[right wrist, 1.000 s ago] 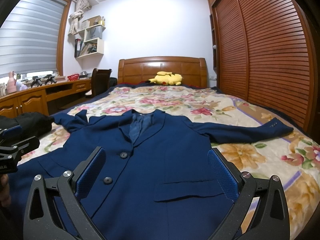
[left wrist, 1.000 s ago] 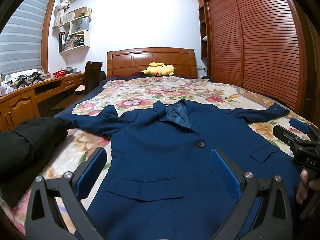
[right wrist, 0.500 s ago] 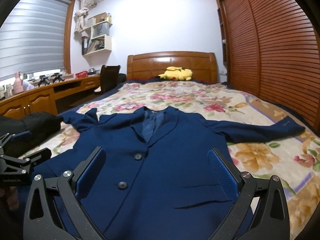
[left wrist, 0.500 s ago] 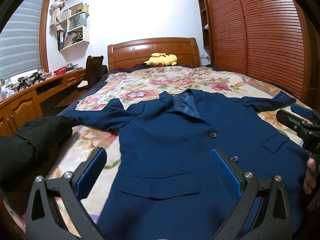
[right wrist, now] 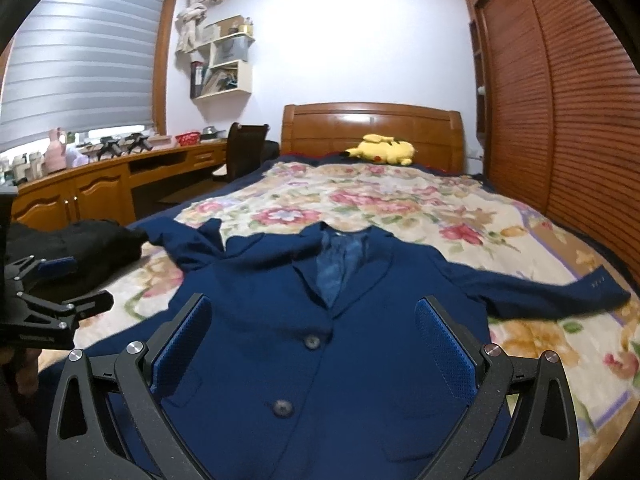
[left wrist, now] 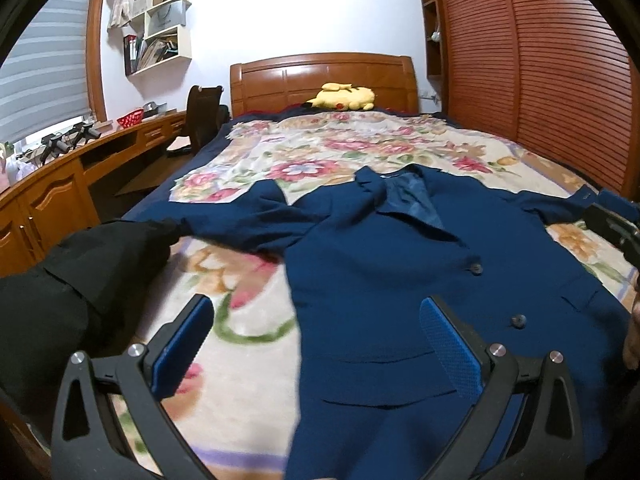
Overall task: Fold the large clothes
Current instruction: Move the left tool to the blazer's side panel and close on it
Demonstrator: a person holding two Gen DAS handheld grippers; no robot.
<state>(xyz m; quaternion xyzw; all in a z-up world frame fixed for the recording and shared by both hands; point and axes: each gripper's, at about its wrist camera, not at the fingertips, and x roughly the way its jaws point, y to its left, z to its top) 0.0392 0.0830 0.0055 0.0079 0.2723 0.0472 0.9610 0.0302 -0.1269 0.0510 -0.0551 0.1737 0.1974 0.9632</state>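
While both grippers hang spread wide above the near end of the bed (right wrist: 400, 200), a navy blazer (right wrist: 320, 320) lies face up on the floral bedspread (left wrist: 320, 152), collar toward the far headboard (right wrist: 372, 128) and hem toward the cameras. Its front is buttoned, with two dark buttons (right wrist: 311, 342) in a line down the middle and a flap pocket on each side. One sleeve (right wrist: 540, 288) stretches out flat to the right across the bedspread, while the left sleeve (left wrist: 248, 220) lies rumpled and bent, its end touching a black garment (left wrist: 80, 280) heaped at the left edge of the bed.

The left gripper (left wrist: 316, 344) has its blue-padded fingers (left wrist: 448, 344) released, holding nothing; it sits over the blazer's left edge, so that one finger is above bare bedspread and the other above navy cloth. The right gripper (right wrist: 312, 344) is likewise released and empty, centred over the blazer's buttoned front.

At the far end, a yellow plush toy (right wrist: 380, 150) rests on the bed against the headboard. A wooden desk (right wrist: 100, 176) runs along the left wall under a window blind (right wrist: 80, 48), and louvred wardrobe doors (right wrist: 580, 100) fill the right side.
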